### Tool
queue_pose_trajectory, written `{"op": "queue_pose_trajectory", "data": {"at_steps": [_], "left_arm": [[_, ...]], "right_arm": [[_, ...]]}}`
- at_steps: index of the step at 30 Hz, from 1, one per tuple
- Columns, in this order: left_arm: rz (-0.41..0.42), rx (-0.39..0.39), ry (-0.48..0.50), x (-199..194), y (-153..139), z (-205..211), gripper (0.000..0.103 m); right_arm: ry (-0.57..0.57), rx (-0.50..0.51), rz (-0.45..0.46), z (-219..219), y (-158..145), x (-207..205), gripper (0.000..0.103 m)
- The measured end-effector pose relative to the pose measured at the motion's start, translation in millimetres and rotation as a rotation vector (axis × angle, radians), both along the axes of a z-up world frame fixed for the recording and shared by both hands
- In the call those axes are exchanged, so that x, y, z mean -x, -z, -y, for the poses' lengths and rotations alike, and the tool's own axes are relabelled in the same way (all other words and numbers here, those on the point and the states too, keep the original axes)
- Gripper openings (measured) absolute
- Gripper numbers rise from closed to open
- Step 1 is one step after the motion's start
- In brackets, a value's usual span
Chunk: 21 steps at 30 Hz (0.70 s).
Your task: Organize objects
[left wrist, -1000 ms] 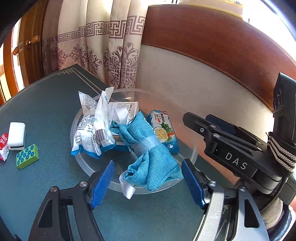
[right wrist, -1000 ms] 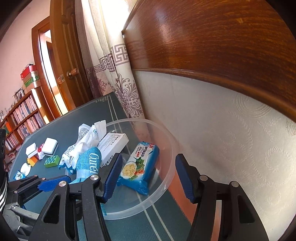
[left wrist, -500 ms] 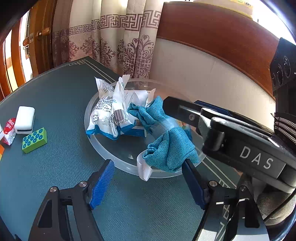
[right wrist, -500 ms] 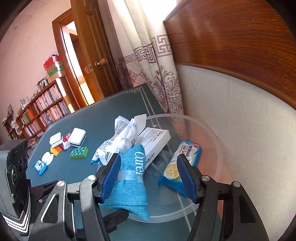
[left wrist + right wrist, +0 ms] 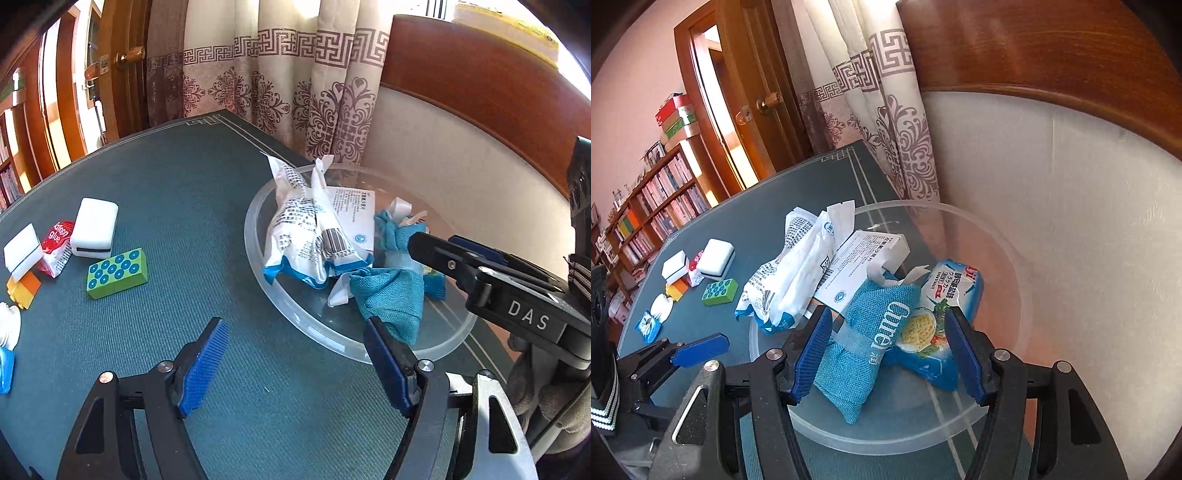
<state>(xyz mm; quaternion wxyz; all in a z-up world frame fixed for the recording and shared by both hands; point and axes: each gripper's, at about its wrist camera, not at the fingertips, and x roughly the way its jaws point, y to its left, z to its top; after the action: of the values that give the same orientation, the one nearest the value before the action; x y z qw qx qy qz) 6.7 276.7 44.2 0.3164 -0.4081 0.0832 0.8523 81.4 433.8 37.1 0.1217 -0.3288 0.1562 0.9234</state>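
A: Right tongs (image 5: pixel 886 350) stand wide, empty, straddling the blue knitted cloth bundle with a white label band (image 5: pixel 871 339) and the blue cracker packet (image 5: pixel 938 325). Both lie inside the shallow clear plastic bowl (image 5: pixel 1015 266), with the crumpled white-and-blue wrapper (image 5: pixel 790 280) and flat white printed box (image 5: pixel 864 258).

B: Left tongs (image 5: pixel 295 365)?

A: Wide too, empty, over bare dark green tabletop (image 5: pixel 166 192), just short of the bowl rim.

B: Next pick?

A: Likely the green studded toy block (image 5: pixel 117 272) or white rectangular eraser-like block (image 5: pixel 94 228), loose on the left. The left tongs should swing across, drop low, close on the block's short faces.

B: Versus a second ago?

A: The left view has pulled back and turned left; the bowl sits further right, loose items bigger. The right tongs have closed in on the bundle.
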Motion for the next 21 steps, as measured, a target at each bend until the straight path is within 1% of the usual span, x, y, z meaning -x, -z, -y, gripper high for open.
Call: {"op": "queue_pose_trajectory", "data": {"at_steps": [4, 9, 14, 21], "left_arm": [[0.005, -0.014, -0.017, 2.9, -3.0, 6.7, 0.081], [-0.02, -0.021, -0.015, -1.4, -10.0, 10.9, 0.095], [-0.026, -0.024, -0.027, -1.3, -12.2, 18.8, 0.102], [-0.027, -0.037, -0.08, 4.7, -11.9, 39.6, 0.103]], "right_arm": [[0.012, -0.01, -0.001, 1.8, 0.1, -4.2, 0.065], [0.017, -0.007, -0.02, 4.8, -3.7, -10.8, 0.065], [0.018, -0.008, -0.043, 9.8, -8.7, -14.9, 0.065], [0.013, -0.013, -0.068, 19.6, -14.1, -17.3, 0.065]]}}
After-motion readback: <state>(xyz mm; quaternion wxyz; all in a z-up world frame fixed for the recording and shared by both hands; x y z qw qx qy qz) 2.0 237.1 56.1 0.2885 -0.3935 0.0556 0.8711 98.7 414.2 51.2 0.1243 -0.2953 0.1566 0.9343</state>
